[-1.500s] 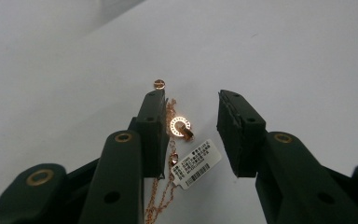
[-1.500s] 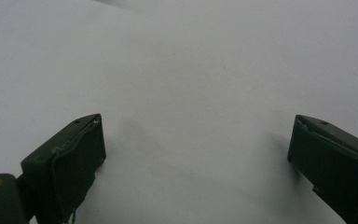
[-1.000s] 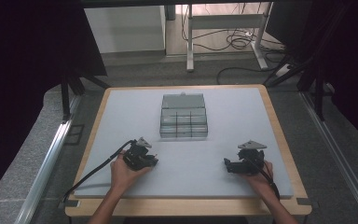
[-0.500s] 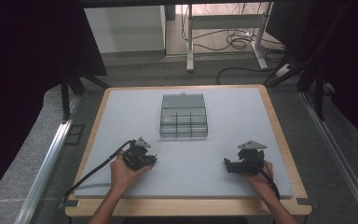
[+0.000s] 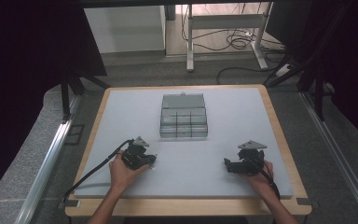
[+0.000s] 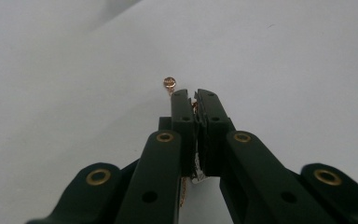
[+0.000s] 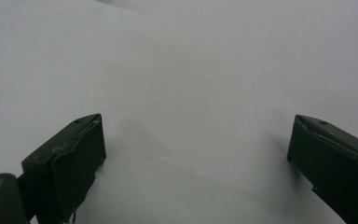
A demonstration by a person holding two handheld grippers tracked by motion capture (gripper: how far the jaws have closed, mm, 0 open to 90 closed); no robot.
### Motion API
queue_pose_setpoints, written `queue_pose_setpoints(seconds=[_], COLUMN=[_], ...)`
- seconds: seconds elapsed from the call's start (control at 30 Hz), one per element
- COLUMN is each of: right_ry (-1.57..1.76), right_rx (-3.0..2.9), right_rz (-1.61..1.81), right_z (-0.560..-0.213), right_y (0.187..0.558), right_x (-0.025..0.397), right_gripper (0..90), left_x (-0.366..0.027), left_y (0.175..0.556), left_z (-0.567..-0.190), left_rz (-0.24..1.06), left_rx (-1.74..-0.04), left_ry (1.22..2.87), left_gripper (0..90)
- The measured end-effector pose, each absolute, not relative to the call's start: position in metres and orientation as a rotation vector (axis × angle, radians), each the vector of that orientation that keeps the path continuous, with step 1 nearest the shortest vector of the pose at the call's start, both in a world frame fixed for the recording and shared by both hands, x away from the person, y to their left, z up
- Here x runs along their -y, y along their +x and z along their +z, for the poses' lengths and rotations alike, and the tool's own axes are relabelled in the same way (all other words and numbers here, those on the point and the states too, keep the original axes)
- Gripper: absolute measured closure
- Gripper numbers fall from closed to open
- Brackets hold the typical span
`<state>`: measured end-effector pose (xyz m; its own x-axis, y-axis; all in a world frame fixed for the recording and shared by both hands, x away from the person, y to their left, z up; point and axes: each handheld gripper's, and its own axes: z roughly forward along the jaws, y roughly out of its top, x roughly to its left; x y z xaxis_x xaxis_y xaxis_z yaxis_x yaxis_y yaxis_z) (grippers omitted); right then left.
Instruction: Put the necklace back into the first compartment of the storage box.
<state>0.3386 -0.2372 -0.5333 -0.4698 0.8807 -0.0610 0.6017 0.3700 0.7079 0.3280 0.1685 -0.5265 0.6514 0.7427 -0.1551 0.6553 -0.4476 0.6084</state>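
No writing or brand can be read anywhere. The left gripper [image 6: 189, 95], near the table's [image 5: 121, 100] front-left corner, has its jaws pressed together on a thin gold chain [image 6: 195, 106] whose small round end [image 6: 169, 83] pokes out past the tips. The right gripper [image 5: 227, 165], near the front-right corner, stands spread wide over bare surface. A clear compartment box [image 5: 183, 116] sits mid-table toward the far edge. The top is pale grey with a wooden rim; cables [image 5: 233, 42] lie on the floor beyond

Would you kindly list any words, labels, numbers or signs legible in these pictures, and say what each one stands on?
None can be read.
The small white tag beside the thin gold chain, pinched in the left hand-held gripper, is too small to read.
The clear plastic compartment box shows no lettering.
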Motion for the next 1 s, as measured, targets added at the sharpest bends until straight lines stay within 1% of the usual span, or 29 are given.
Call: queue_pose_setpoints(seconds=[0.5, 0.83, 1.0], right_ry=[1.281, 1.281, 1.281], right_rx=[-2.208, -2.209, -2.209], right_rz=[0.871, 0.872, 0.872], right_z=[-0.533, -0.533, -0.533], right_y=[0.339, 0.339, 0.339], right_x=[0.238, 0.238, 0.238], right_gripper=[4.0, 4.0, 4.0], left_x=[-0.181, -0.194, -0.197], left_y=[0.322, 0.316, 0.315], left_z=[-0.51, -0.494, -0.49], left_rz=[0.18, 0.186, 0.187], left_rx=[-1.069, -1.061, -1.059], left_ry=[2.146, 2.053, 2.032], left_gripper=[87.4, 87.4, 87.4])
